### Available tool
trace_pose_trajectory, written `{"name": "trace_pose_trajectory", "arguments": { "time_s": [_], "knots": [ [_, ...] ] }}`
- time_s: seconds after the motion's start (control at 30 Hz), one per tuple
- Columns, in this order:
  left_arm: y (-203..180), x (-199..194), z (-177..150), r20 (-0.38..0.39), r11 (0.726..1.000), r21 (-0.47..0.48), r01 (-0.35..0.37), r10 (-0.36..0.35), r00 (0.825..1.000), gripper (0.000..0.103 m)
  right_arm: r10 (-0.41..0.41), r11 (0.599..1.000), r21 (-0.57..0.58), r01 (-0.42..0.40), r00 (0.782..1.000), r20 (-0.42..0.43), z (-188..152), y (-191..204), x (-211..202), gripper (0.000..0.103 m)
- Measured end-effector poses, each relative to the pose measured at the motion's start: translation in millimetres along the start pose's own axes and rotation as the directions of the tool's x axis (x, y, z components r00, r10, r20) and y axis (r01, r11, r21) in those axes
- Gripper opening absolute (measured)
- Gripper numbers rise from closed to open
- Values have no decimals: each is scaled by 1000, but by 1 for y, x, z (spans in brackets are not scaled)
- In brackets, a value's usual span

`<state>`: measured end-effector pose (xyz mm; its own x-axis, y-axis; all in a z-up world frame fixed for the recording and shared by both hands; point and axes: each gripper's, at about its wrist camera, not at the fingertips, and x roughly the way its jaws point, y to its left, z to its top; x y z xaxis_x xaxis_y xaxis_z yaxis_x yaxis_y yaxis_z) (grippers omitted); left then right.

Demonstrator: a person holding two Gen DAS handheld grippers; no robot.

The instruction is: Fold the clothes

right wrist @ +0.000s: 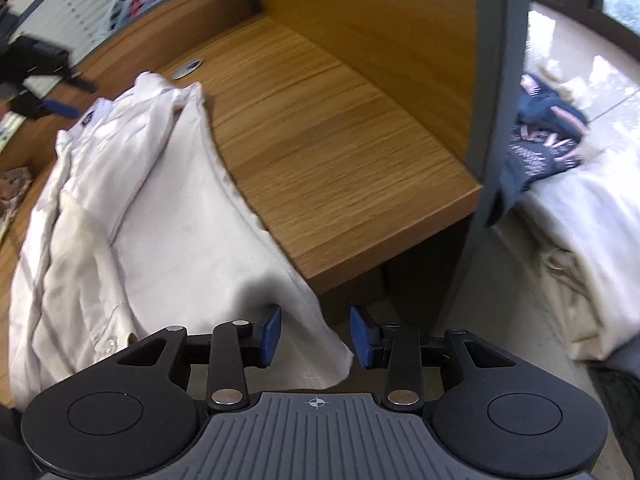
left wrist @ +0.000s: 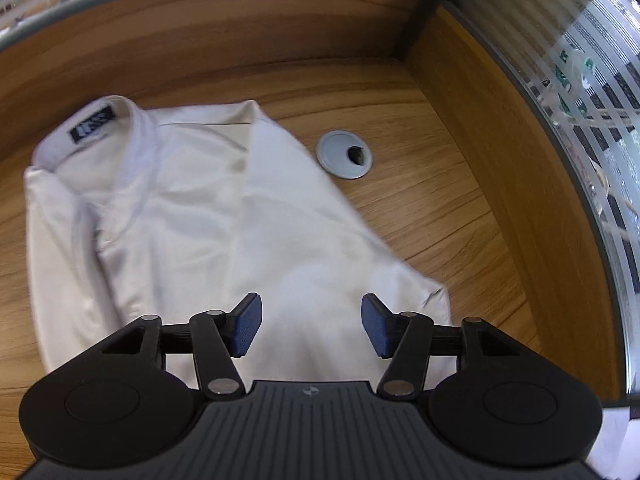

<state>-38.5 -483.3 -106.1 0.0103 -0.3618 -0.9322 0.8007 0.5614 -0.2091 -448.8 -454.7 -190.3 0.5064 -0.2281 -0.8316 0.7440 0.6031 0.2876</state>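
A white shirt (left wrist: 192, 216) lies partly folded on the wooden table (left wrist: 420, 208), collar toward the far wall, its lower part hanging over the near edge. The left gripper (left wrist: 311, 326) hovers above the shirt's lower half, jaws spread wide, gripping nothing. The right gripper (right wrist: 315, 336) sits by the hanging hem, jaws released, cloth between them but not pinched. A grey grommet (left wrist: 344, 154) lies just beside the shirt. Wooden partitions wall the table; beyond the right one, dark clothes (right wrist: 540, 140) lie on pale fabric (right wrist: 592, 240)

Wooden desk (right wrist: 340, 152) with wood side panels (left wrist: 516, 184), grey cable grommet (left wrist: 344, 154); frosted striped glass (left wrist: 592, 92) behind.
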Motion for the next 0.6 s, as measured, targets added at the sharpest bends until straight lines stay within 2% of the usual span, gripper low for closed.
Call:
{"name": "trace_pose_trajectory", "arguments": {
  "time_s": [0.03,0.07,0.1,0.27,0.6],
  "knots": [
    [-5,6,4,-5,1000,-6,3,-3,1000,61,16,1000,-3,-16,1000,-8,1,-1,2,28],
    [-9,13,8,-12,1000,-15,4,-4,1000,61,30,1000,-4,-30,999,-13,1,-1,2,10],
    [-13,20,12,-21,1000,-26,5,-5,1000,61,44,999,1,-44,999,-21,2,-2,3,4],
    [-30,50,27,-69,997,-71,8,-13,997,65,55,998,34,-54,998,-13,5,-1,-8,4],
    [-82,84,29,-143,1000,14,-5,7,990,67,-18,992,123,15,1000,25,8,27,-30,4]
  ]
}}
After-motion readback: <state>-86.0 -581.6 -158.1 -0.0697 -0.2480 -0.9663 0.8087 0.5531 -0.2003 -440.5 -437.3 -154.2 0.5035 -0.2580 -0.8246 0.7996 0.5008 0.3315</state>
